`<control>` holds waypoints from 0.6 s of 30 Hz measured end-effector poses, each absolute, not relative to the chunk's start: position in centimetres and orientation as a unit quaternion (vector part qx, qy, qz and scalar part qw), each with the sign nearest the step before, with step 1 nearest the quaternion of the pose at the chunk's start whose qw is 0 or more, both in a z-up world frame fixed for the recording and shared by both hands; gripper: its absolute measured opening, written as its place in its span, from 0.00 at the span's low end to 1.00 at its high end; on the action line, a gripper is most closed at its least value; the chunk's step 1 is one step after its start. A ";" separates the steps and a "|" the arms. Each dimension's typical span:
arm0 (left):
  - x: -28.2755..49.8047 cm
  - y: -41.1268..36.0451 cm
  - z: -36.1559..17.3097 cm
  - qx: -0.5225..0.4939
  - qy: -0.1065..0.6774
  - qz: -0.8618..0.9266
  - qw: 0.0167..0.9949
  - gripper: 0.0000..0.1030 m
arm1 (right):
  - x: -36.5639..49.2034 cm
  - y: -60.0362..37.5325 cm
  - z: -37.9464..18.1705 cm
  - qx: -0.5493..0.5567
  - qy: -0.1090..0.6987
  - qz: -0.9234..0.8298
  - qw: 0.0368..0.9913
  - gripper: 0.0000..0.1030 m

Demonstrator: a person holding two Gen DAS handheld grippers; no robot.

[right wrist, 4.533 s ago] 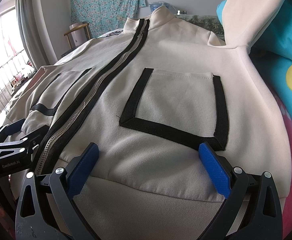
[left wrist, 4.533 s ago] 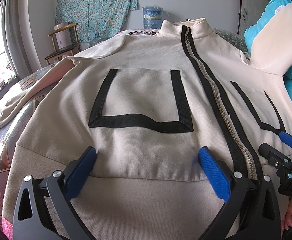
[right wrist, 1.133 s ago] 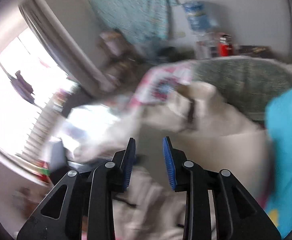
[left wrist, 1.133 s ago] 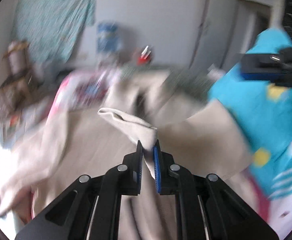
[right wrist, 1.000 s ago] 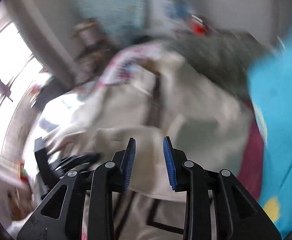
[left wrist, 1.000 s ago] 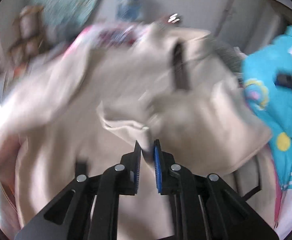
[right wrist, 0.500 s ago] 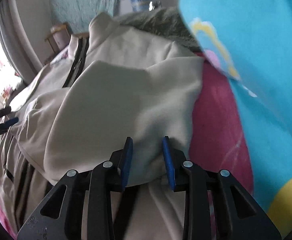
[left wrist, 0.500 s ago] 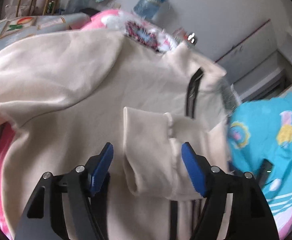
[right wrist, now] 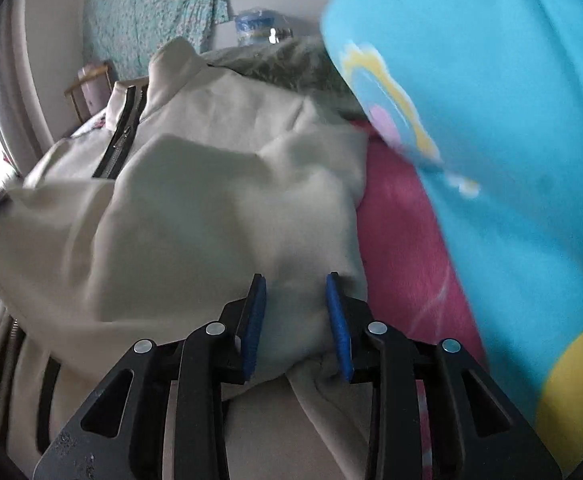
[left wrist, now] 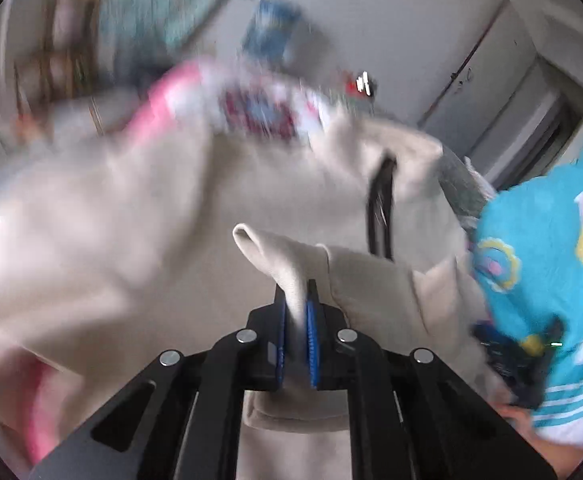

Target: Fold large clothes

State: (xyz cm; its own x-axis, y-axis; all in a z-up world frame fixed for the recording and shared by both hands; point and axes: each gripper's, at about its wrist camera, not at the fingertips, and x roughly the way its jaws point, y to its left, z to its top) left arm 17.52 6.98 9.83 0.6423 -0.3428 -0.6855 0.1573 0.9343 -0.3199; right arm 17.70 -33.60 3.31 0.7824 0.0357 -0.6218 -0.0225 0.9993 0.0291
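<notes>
A cream zip jacket [left wrist: 139, 216] with a black zipper [left wrist: 379, 216] lies spread on the bed. My left gripper [left wrist: 296, 304] is shut on the cuff of its sleeve [left wrist: 287, 264], which is folded across the chest. In the right wrist view the jacket [right wrist: 195, 216] shows with that sleeve folded over it. My right gripper [right wrist: 296, 280] is partly open, its blue pads [right wrist: 253, 320] on either side of the sleeve fold near the jacket's right edge. It also shows blurred in the left wrist view [left wrist: 511, 356].
A turquoise cartoon blanket [right wrist: 491, 140] is piled on the right. Pink bedding [right wrist: 403, 248] lies under the jacket. A water jug [right wrist: 257, 26], a wooden chair [right wrist: 87, 80] and a hanging floral cloth [right wrist: 151, 12] stand at the back wall.
My left gripper has shut on the sleeve cuff, which it straddled open half a second ago. The left view is blurred with motion. My right gripper has barely moved.
</notes>
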 end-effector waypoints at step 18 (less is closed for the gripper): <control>17.1 4.7 8.8 -0.035 0.362 -0.117 0.924 0.48 | 19.7 -31.7 0.9 -0.002 0.367 0.039 0.929 0.53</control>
State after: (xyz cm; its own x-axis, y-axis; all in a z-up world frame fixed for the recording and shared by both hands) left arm 17.10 4.70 8.81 0.7108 -0.2423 -0.6603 0.1916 0.9700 -0.1497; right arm 19.73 -31.72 0.85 0.7278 0.0717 -0.6820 -0.0747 0.9969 0.0251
